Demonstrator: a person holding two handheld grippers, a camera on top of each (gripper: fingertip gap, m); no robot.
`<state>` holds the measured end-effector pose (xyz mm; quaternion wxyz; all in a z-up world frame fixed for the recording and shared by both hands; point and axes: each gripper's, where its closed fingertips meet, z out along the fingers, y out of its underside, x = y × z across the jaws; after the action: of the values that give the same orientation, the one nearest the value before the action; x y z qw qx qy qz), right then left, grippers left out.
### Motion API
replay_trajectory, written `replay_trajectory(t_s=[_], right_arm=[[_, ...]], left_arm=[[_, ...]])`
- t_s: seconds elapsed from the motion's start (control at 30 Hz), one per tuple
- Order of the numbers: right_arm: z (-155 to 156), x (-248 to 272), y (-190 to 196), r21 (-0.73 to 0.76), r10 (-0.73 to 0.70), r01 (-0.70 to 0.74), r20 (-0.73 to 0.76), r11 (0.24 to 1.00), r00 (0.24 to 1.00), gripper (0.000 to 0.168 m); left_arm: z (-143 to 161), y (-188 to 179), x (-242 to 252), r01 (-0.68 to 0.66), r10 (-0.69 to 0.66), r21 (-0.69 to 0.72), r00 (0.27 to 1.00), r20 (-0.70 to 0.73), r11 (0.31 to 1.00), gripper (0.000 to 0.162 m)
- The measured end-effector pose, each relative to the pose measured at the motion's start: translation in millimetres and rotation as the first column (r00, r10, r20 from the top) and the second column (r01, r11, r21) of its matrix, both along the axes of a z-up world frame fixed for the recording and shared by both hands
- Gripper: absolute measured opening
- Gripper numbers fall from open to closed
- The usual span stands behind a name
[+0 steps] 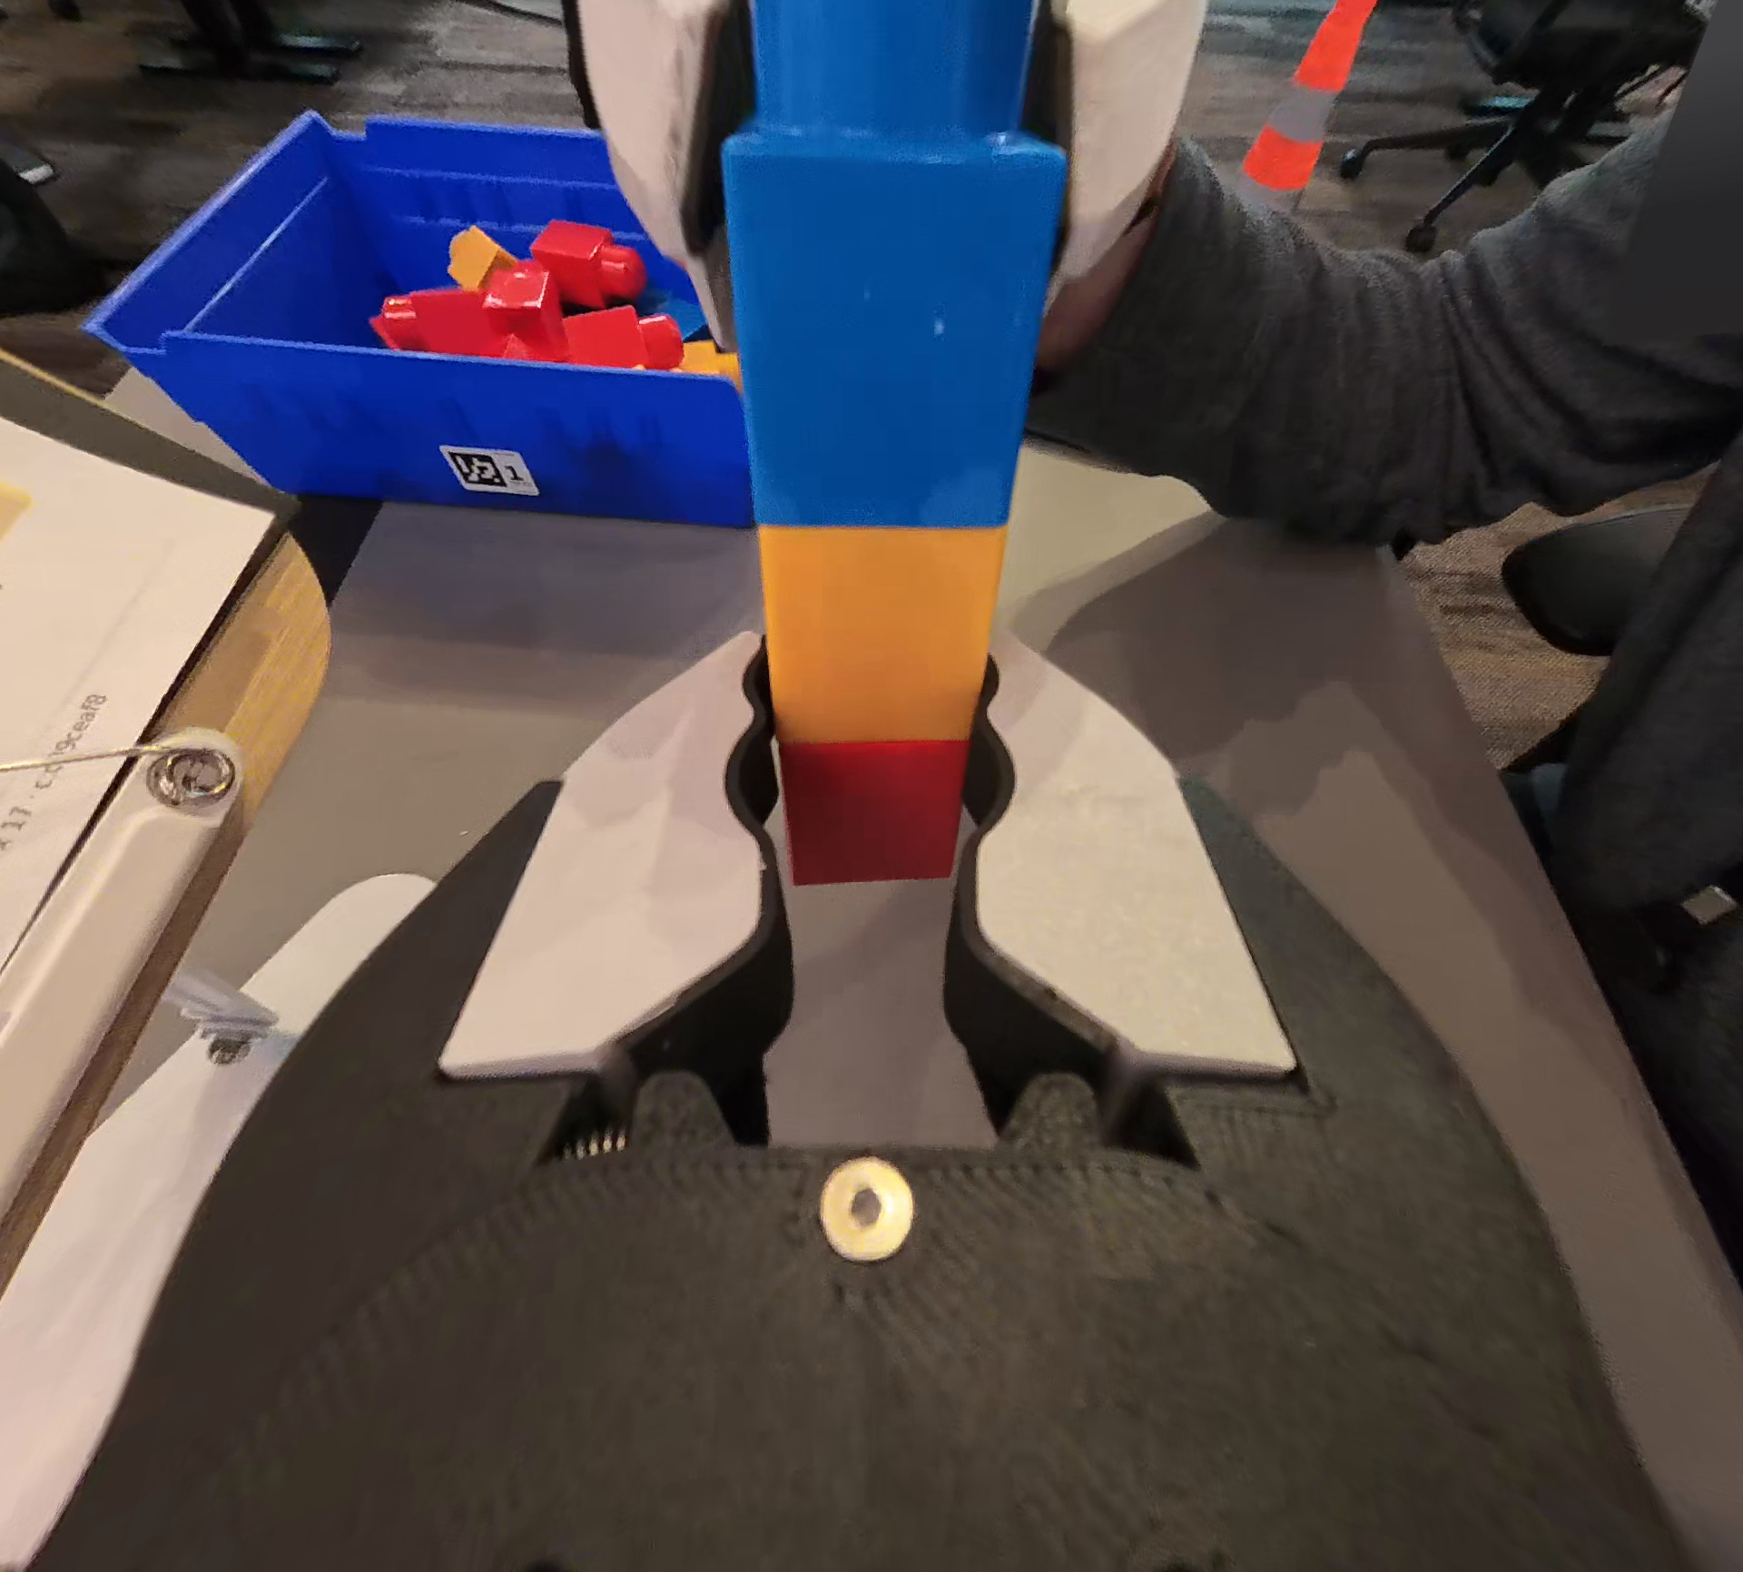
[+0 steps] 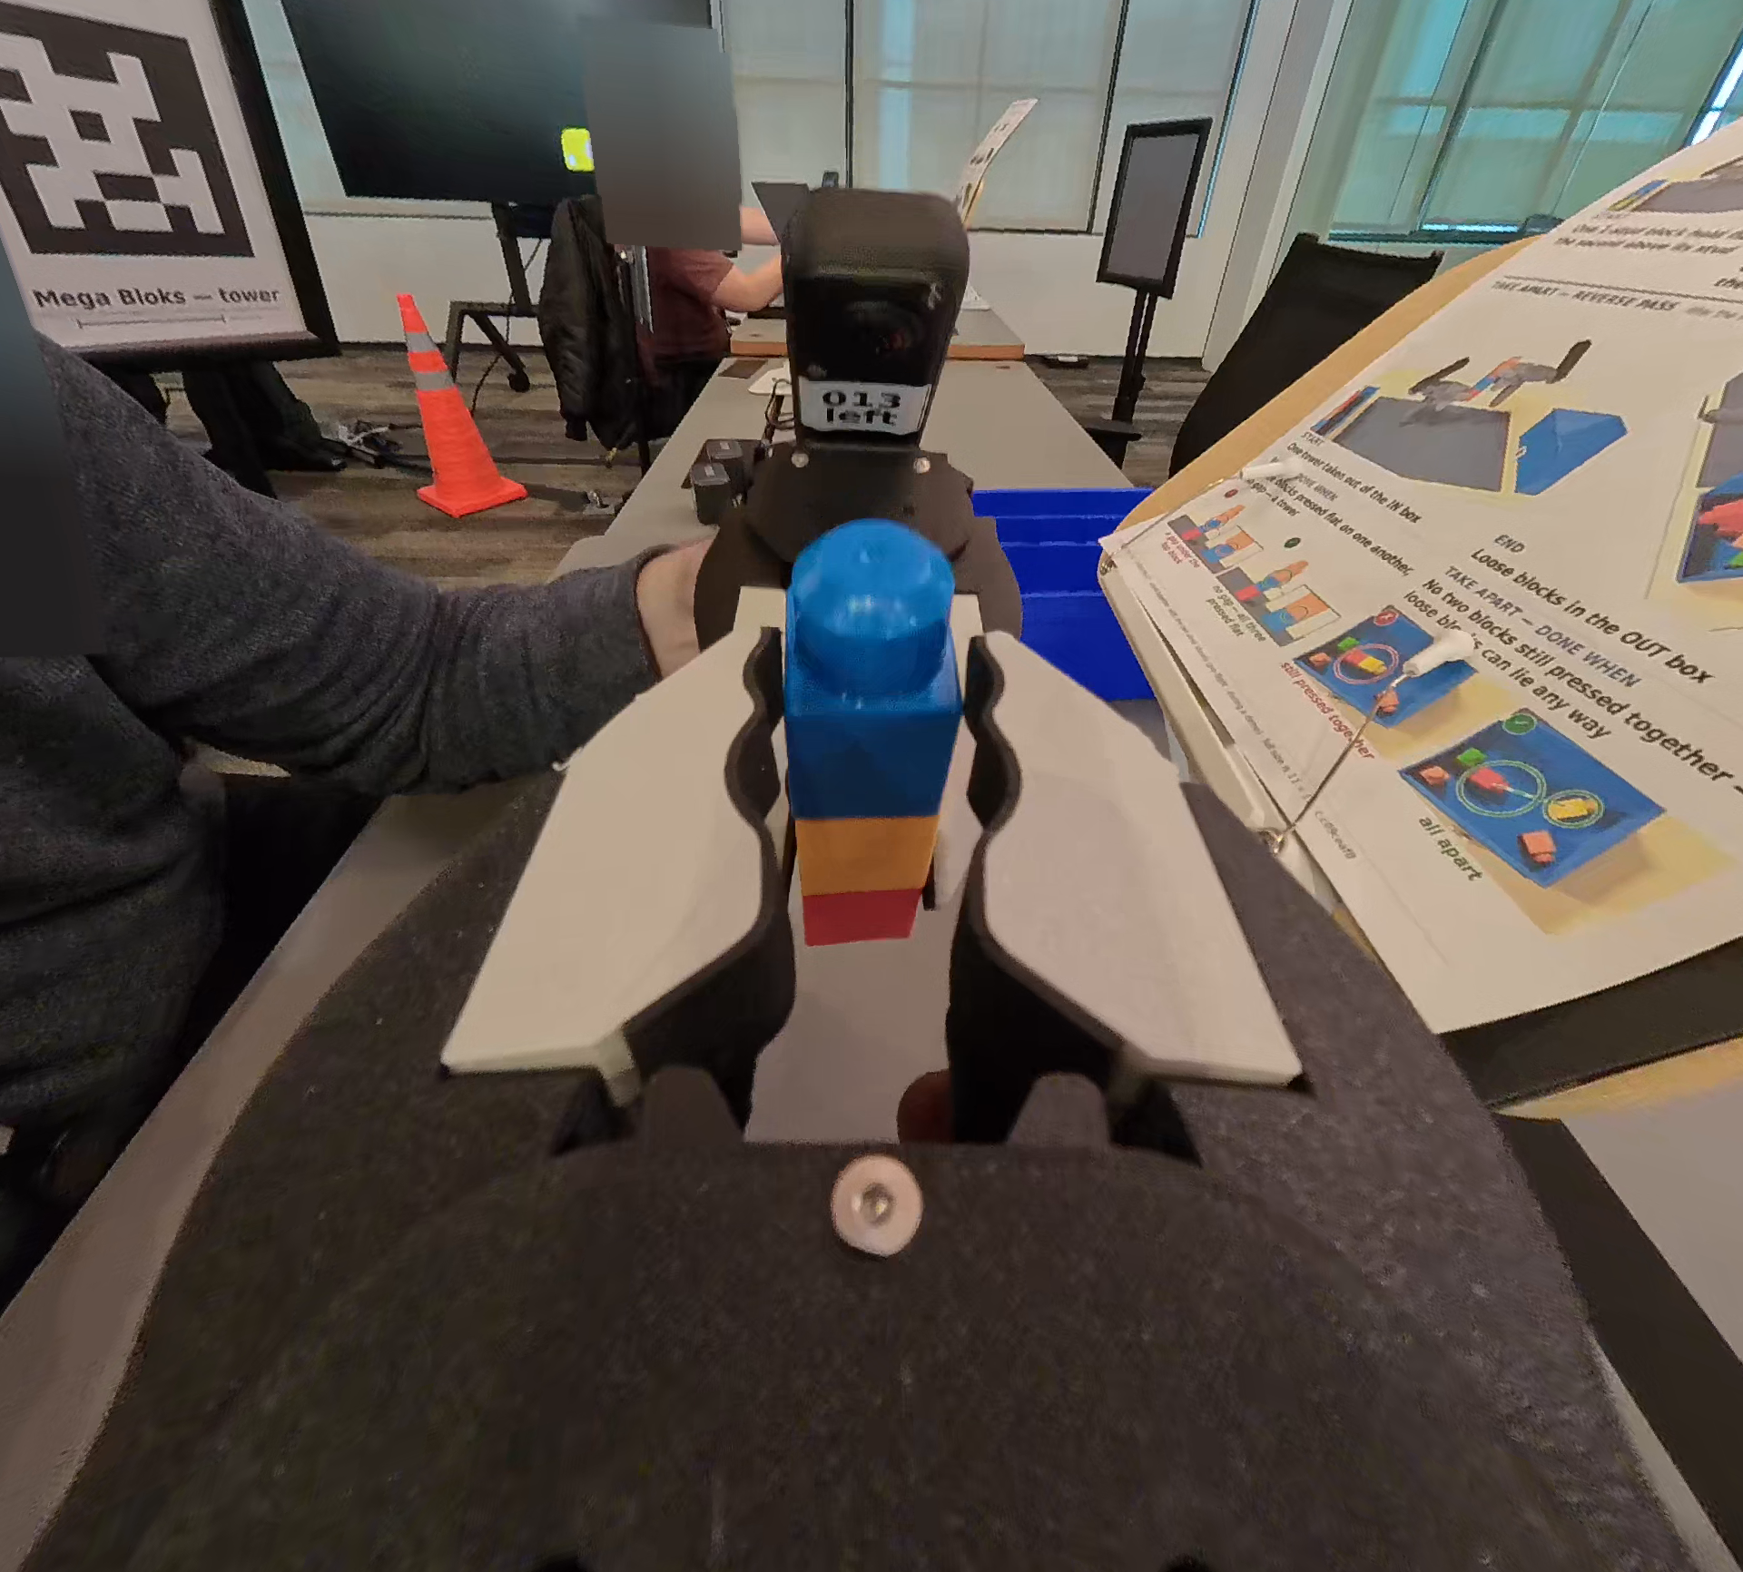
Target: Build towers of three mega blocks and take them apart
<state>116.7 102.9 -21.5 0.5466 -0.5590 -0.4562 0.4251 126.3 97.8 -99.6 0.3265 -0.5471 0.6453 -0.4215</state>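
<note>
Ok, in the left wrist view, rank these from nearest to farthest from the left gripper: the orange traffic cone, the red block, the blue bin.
1. red block: between the left gripper's fingers, bottom of the tower.
2. blue bin: on the table, ahead and to the left, holding loose blocks.
3. orange traffic cone: on the floor past the table, far right.

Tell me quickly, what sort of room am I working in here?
Most likely an open office or lab set up for data collection: a large dark screen on a stand, rolling office chairs, an orange traffic cone, and long grey desks.
</note>
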Motion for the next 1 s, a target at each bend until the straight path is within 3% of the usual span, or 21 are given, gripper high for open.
replay_trajectory(t_s=[0.27, 0.47, 0.57, 0.73, 0.83, 0.9, 1.0], right_arm=[[-3, 4, 2, 0.041, -0.048, 0.045, 0.072, 0.998, 0.996, 0.032], [5, 5, 4, 0.079, -0.079, 0.077, 0.024, 0.994, 0.997, 0.032], [28, 18, 1, 0.098, -0.083, 0.092, -0.096, 0.991, 0.992, 0.031], [41, 65, 15, 0.097, -0.248, 0.256, -0.083, 0.962, 0.965, 0.032], [22, 124, 44, 0.021, -0.463, 0.463, 0.018, 0.886, 0.886, 0.032], [-7, 175, 66, -0.043, -0.605, 0.615, 0.138, 0.787, 0.784, 0.032], [-52, 238, 85, -0.136, -0.71, 0.754, 0.263, 0.643, 0.653, 0.034]], left_arm=[[-9, 4, -3, -0.02, 0.02, -0.001, 0.998, -0.058, 1.0, 0.037], [-3, 12, -13, -0.052, 0.053, 0.013, 0.996, -0.069, 0.999, 0.037], [-20, 21, -21, -0.086, 0.098, 0.077, 0.982, -0.16, 0.993, 0.037], [-9, 21, -21, -0.071, 0.079, 0.061, 0.989, -0.129, 0.996, 0.037], [-1, 20, -23, -0.081, 0.09, 0.082, 0.99, -0.112, 0.993, 0.037], [1, 20, -24, -0.089, 0.1, 0.095, 0.989, -0.109, 0.991, 0.036], [6, 18, -24, -0.089, 0.097, 0.091, 0.991, -0.091, 0.992, 0.036]])
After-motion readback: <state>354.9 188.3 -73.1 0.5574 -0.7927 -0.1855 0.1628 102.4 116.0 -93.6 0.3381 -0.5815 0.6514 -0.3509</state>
